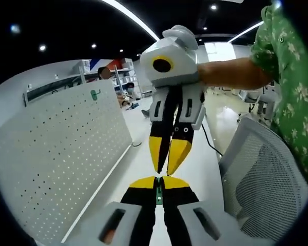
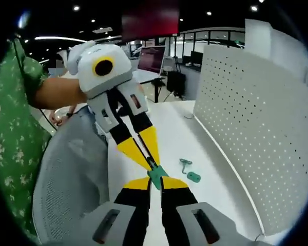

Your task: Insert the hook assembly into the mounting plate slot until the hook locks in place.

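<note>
Left gripper view: we see pegboard [image 1: 56, 154] at left, our left gripper [image 1: 159, 185] pinching a green hook [image 1: 158, 195], right gripper [image 1: 168, 168] tips pressed together just above it; right gripper view, both grippers pinch that hook [image 2: 156, 177], another green piece [image 2: 190, 171] lies on the table [image 2: 179, 138] near pegboard.

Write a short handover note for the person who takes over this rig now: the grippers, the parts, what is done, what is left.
Left gripper: fingers shut on a small green piece, held above the table.
Right gripper: fingertips meet the same piece; its grip cannot be judged.
Two loose green parts lie on the table beside the perforated panel.
One green hook already sits high on the panel.
Left to do: bring the held piece to its slot and push until it locks.
</note>
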{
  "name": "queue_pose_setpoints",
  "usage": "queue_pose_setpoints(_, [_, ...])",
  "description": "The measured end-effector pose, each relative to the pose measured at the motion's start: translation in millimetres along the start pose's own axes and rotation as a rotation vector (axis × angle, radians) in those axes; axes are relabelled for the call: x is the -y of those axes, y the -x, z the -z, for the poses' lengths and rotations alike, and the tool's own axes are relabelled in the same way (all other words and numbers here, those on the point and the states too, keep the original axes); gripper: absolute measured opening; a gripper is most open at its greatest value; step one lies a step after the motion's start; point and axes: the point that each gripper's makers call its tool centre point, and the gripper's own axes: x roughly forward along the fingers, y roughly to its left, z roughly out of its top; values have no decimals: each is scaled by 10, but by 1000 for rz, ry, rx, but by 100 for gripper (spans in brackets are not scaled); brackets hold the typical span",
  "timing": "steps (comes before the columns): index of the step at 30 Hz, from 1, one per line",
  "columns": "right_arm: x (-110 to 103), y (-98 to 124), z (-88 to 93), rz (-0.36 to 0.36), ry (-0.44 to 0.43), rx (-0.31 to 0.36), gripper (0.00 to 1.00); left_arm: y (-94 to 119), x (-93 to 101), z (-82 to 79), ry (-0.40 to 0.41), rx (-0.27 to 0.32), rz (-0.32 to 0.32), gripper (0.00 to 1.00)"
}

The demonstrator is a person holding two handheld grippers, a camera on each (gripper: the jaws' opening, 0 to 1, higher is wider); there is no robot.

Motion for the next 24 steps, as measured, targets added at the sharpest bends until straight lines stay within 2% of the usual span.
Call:
queue_pose_setpoints(7, [35, -24, -32, 7, 19, 10, 6, 28, -11, -32, 23, 13, -1, 3])
queue_pose_setpoints(12, [37, -8, -66, 4, 14, 36, 6, 37, -11, -103, 48, 45, 4, 3])
queue_pose_setpoints(24, [13, 3, -61, 4, 32, 45, 3, 34, 38, -199, 86, 84, 30, 3])
